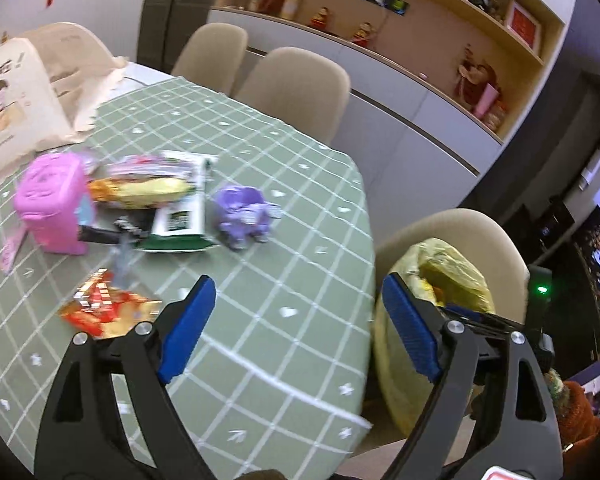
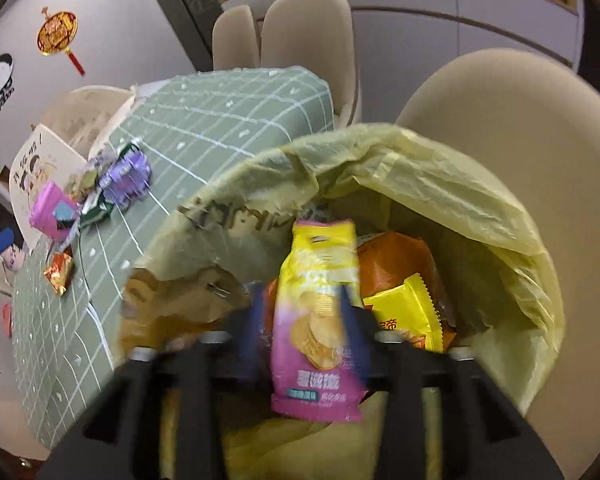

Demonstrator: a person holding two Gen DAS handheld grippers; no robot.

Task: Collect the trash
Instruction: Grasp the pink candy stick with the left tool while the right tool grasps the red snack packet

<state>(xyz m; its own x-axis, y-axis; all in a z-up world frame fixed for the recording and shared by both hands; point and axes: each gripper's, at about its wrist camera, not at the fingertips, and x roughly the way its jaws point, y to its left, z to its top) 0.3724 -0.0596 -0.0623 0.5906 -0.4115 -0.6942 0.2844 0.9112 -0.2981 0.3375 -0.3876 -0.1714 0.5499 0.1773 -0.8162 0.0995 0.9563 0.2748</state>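
Note:
My left gripper point(image 1: 296, 316) is open and empty above the green checked tablecloth point(image 1: 260, 280). Trash lies on the table ahead of it: a red and gold wrapper point(image 1: 100, 308), a purple wrapper point(image 1: 244, 212), a green and white packet point(image 1: 180, 216) and a yellow snack pack point(image 1: 148, 190). My right gripper point(image 2: 300, 324) is blurred and holds a yellow and pink chip bag point(image 2: 320, 320) over the open yellow trash bag point(image 2: 440, 184). Orange and yellow packets point(image 2: 404, 280) lie inside the bag.
A pink toy bin point(image 1: 52, 200) and a white tote bag point(image 1: 16, 104) stand at the table's left. Beige chairs point(image 1: 296, 88) surround the table. The trash bag point(image 1: 448, 276) rests on a beige chair beside the table's right edge. Shelves line the back wall.

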